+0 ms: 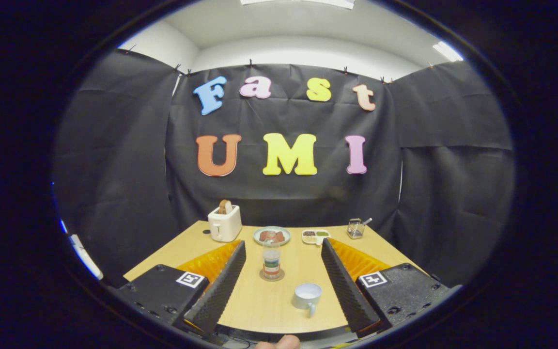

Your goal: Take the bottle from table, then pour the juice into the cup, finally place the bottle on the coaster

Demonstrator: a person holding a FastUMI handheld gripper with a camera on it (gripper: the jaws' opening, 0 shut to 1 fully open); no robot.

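Observation:
A small clear bottle [271, 259] with a coloured label stands upright on a round coaster [272, 276] in the middle of the wooden table [269, 305]. A white cup [307, 295] with its handle toward me sits nearer, to the right of the bottle. My gripper [283, 247] is open, its two black ribbed fingers [221, 286] spread wide on either side. The bottle stands between the fingers with clear gaps on both sides; the cup lies between them too, closer to the right finger. Neither finger touches anything.
Beyond the bottle, along the back of the table, are a white toaster [224, 224] with bread in it, a plate of food [271, 235], a small divided dish [316, 236] and a wire holder with a spoon [355, 228]. A fingertip [279, 343] shows by the near edge.

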